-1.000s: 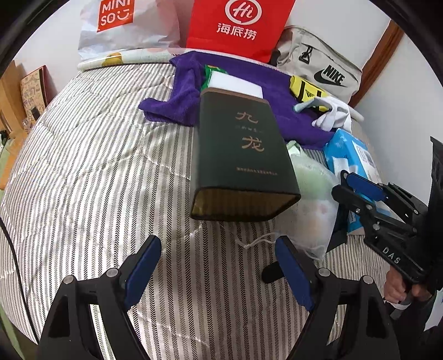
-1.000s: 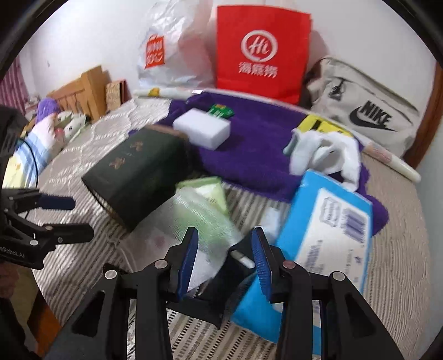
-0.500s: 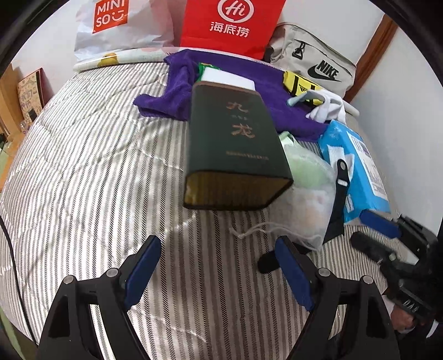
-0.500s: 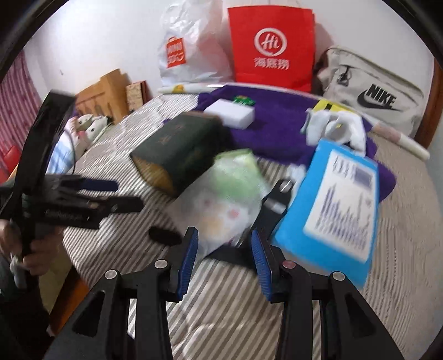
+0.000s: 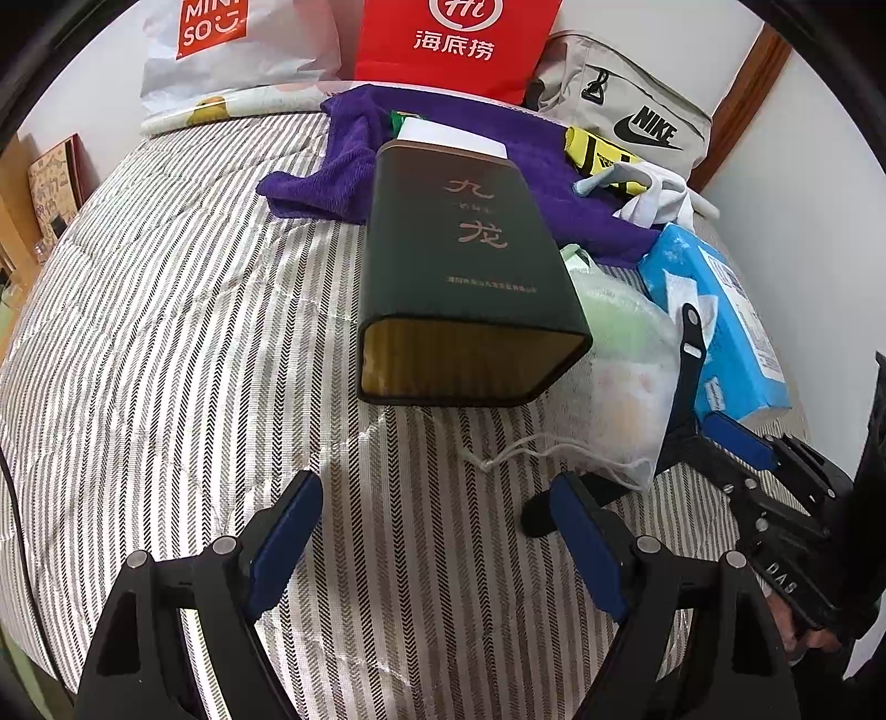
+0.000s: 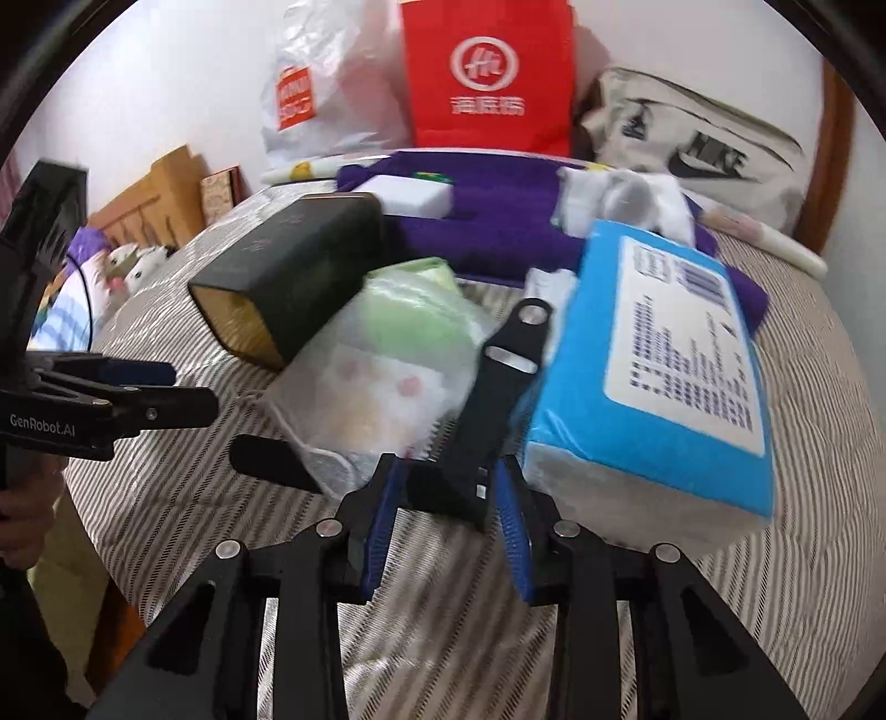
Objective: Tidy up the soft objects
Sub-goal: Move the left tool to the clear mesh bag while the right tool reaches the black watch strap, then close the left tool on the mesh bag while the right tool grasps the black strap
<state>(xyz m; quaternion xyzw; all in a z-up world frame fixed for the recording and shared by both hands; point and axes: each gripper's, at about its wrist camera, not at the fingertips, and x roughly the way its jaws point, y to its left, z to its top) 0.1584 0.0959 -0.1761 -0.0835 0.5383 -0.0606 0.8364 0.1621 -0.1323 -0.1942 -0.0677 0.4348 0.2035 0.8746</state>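
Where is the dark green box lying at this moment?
The dark green box lies mid-bed in the left wrist view, beside the mesh bag, its far end on the purple towel.

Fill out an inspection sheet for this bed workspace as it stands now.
Surface: striped bedspread.
Job's things: mesh bag against the dark green box; purple towel; blue tissue pack.
Clutter: black strap, white block.
Grippers: left gripper open, holding nothing; right gripper closing around the strap's lower end.
Cables: thin dark cable at the left edge.
Surroundings: red paper bag, grey Nike bag.
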